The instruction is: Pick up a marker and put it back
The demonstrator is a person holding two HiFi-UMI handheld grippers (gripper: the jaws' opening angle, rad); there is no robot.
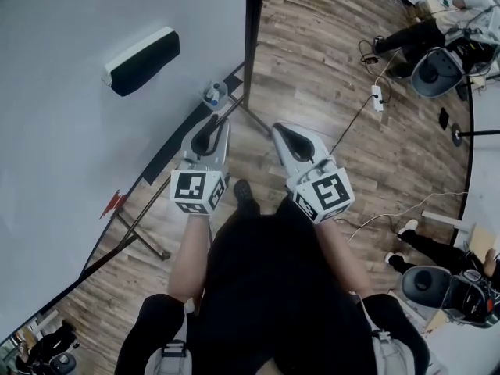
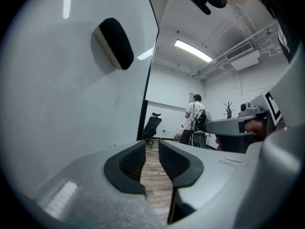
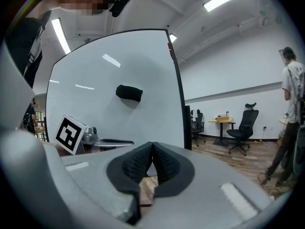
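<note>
Grey left tongs (image 1: 209, 128) gape empty, markers (image 1: 212, 94) just ahead.

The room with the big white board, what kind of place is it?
Most likely an office or a lab workroom. A big whiteboard on a stand carries an eraser, swivel office chairs stand near a desk, and a power strip with cables lies on the wood floor.
</note>
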